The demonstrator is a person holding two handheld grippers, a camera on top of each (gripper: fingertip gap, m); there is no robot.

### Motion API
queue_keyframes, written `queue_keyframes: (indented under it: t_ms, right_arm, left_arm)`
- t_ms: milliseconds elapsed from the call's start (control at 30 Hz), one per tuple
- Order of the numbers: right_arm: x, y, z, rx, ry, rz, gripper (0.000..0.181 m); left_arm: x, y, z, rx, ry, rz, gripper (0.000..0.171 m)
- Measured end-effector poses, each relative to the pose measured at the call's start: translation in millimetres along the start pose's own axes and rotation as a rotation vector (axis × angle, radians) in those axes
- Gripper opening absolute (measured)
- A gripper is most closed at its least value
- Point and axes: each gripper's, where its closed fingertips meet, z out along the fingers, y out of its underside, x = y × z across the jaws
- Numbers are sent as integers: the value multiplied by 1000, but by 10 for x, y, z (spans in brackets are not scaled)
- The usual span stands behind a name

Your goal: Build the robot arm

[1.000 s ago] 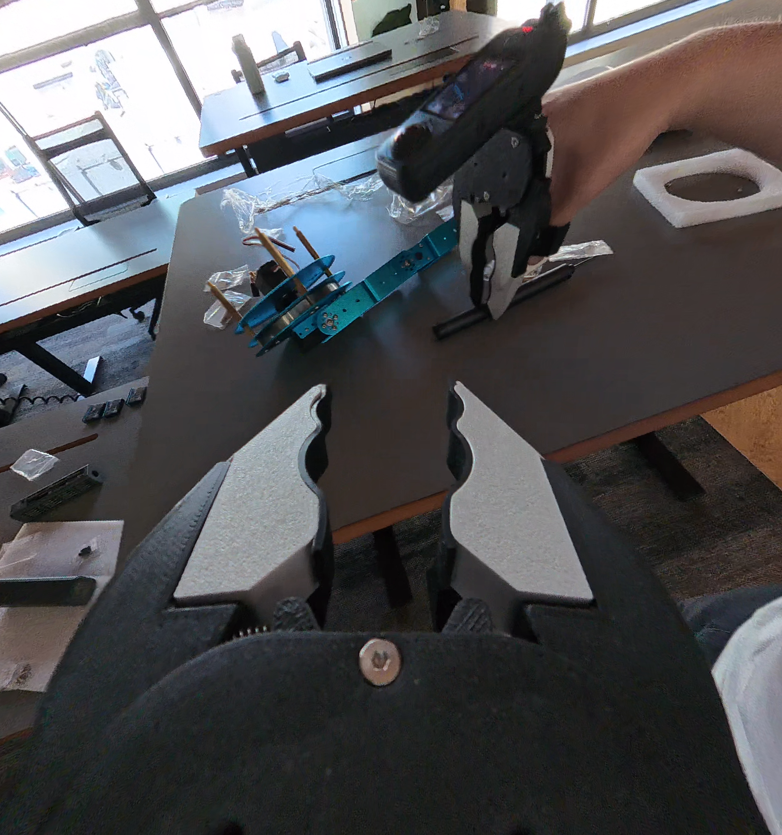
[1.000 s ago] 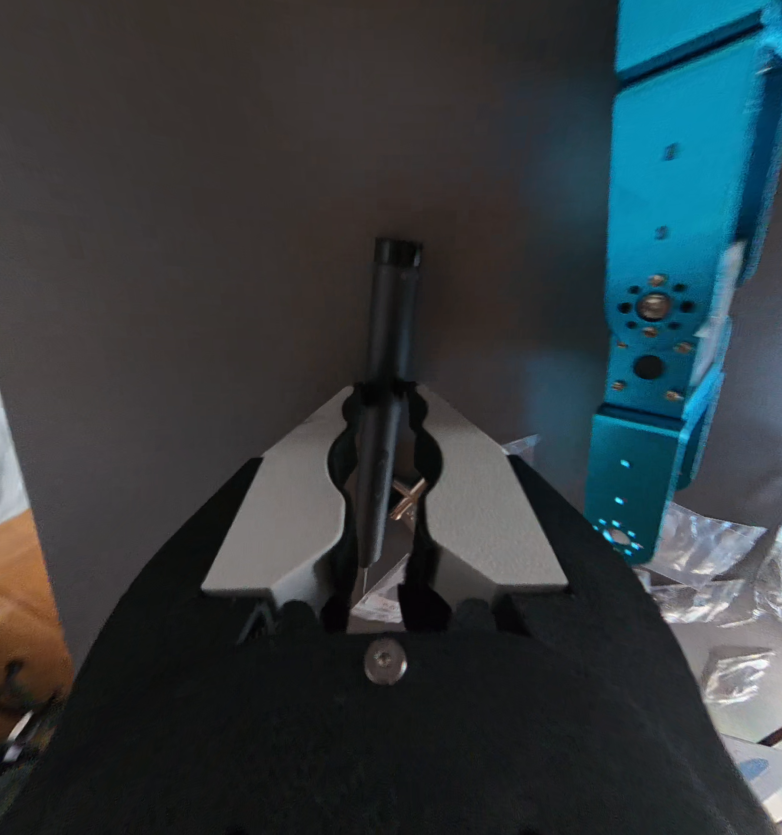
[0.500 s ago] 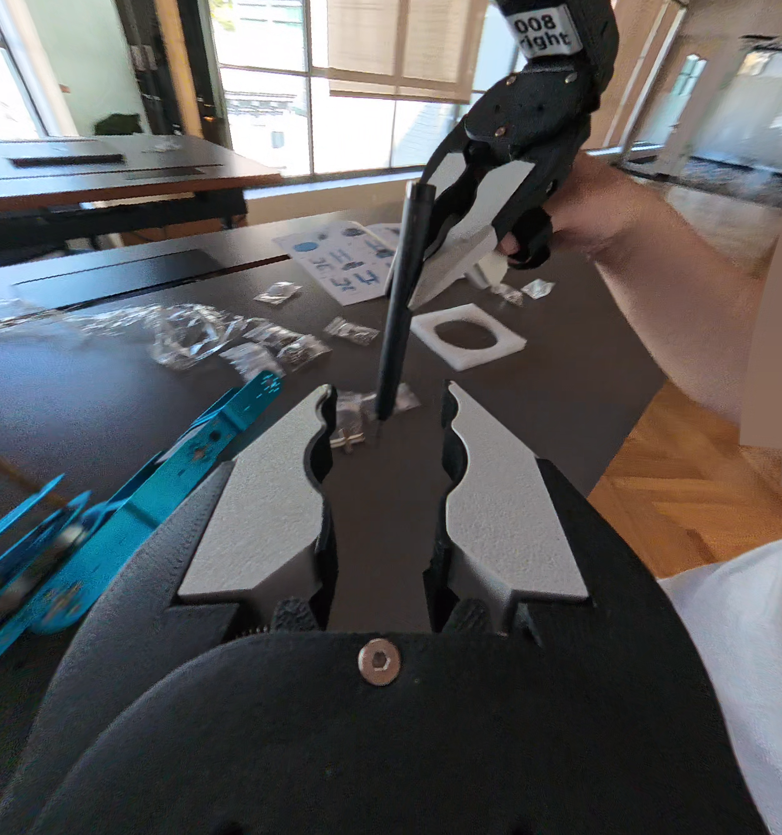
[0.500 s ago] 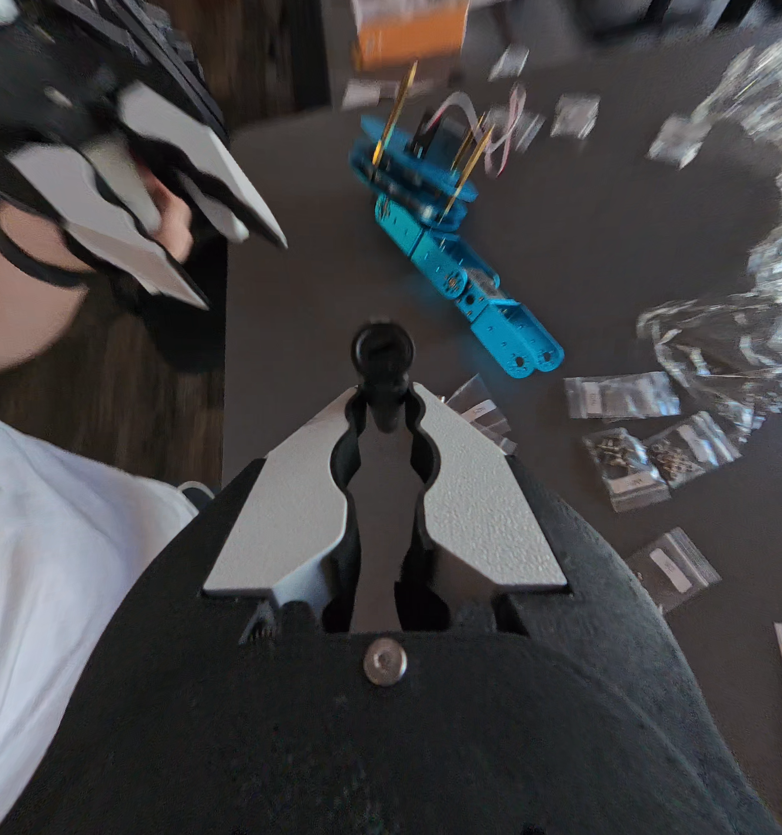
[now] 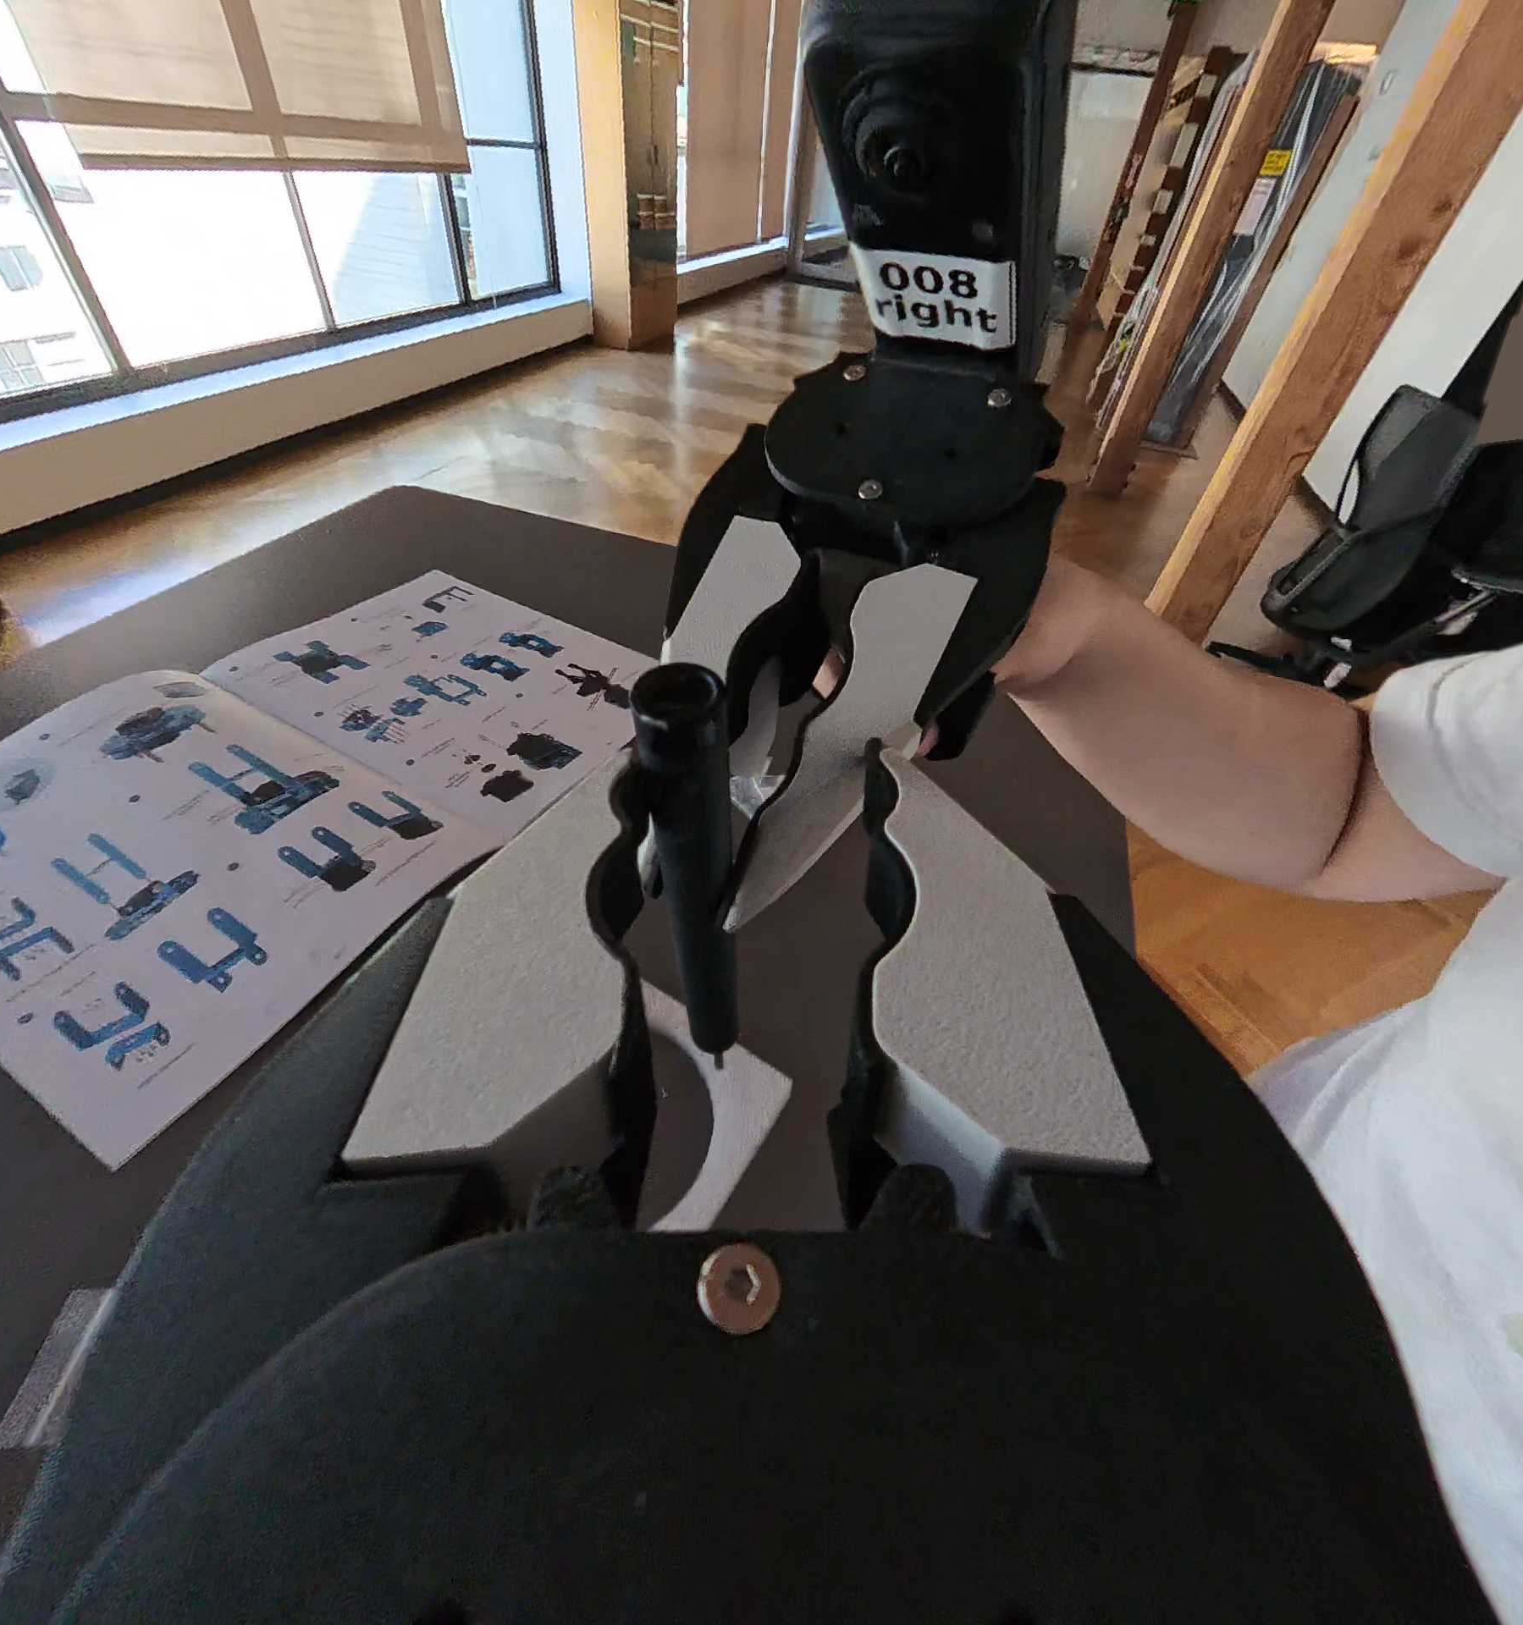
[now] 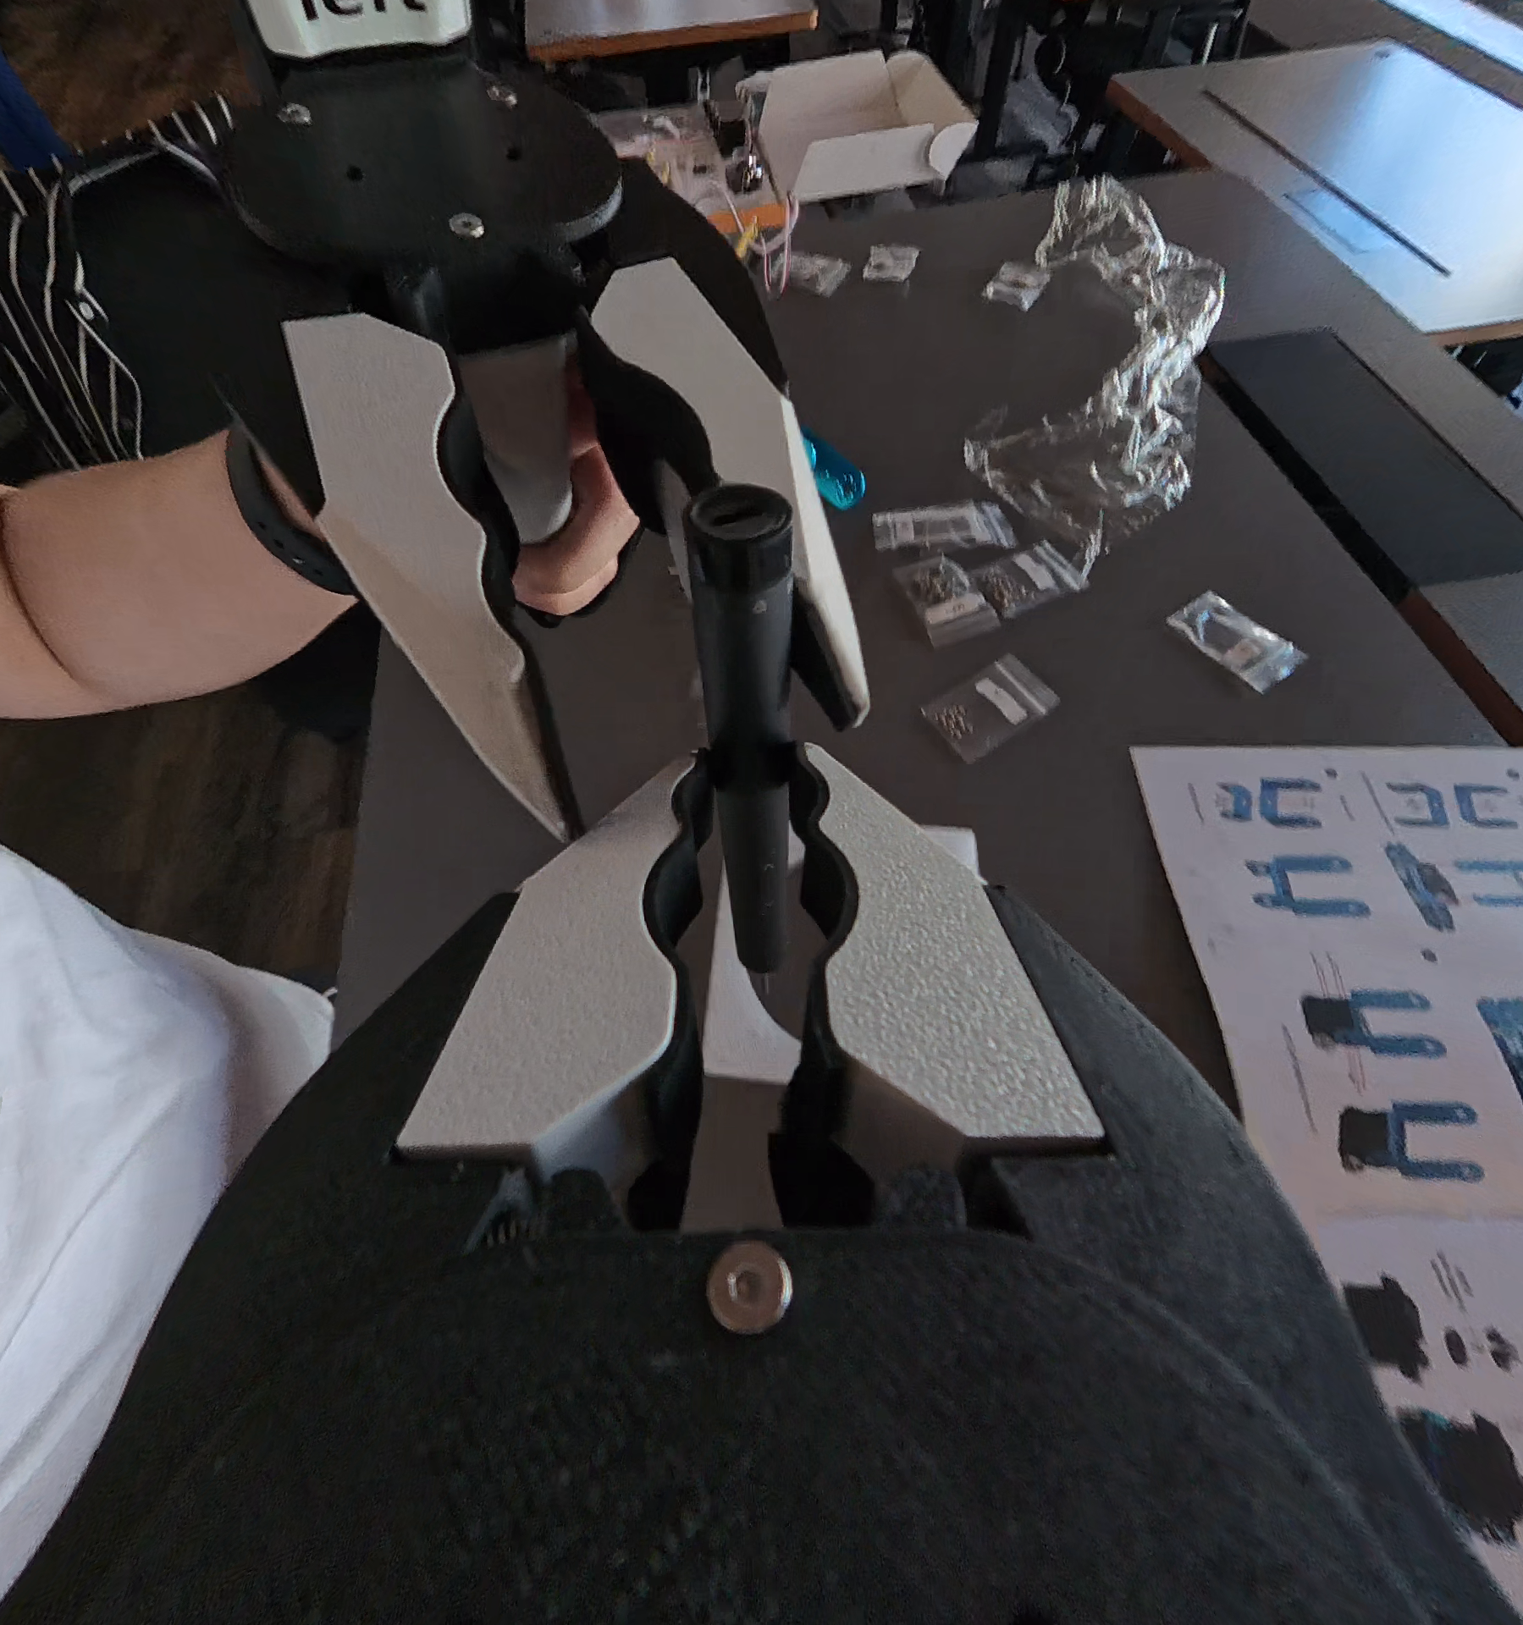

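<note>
My right gripper is shut on a black pen-shaped screwdriver, gripping its lower half. The thin metal tip points back toward the gripper's body. In the left wrist view the screwdriver stands between my left gripper's open jaws, close to the left finger; I cannot tell if it touches. The two grippers face each other above the dark table. The right gripper's fingers show in the left wrist view. The left gripper's fingers show in the right wrist view, spread to either side of the tool's butt end.
A printed instruction sheet lies on the table, also in the right wrist view. Small bags of parts, crumpled clear plastic and a blue metal part lie farther off. White foam lies under the grippers.
My right gripper has lifted the screwdriver off the table and brought it between the left gripper's fingers. The left gripper has swung round to face it and stays open.
</note>
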Motion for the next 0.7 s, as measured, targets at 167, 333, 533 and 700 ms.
queue_keyframes:
  t_ms: [167, 333, 533, 700]
  right_arm:
    - [190, 226, -112, 2, -68, 14, 16]
    - [237, 299, -10, -11, -124, -11, 16]
    - [184, 258, 65, -11, -205, -38, 16]
    - [165, 290, 129, -36, -224, -66, 16]
  left_arm:
    - [-129, 49, 304, 7, -70, -51, 42]
    - [-196, -17, 326, 43, -79, -45, 44]
    - [-346, 0, 232, 73, -212, 4, 16]
    - [-375, 65, 141, 117, -246, -32, 15]
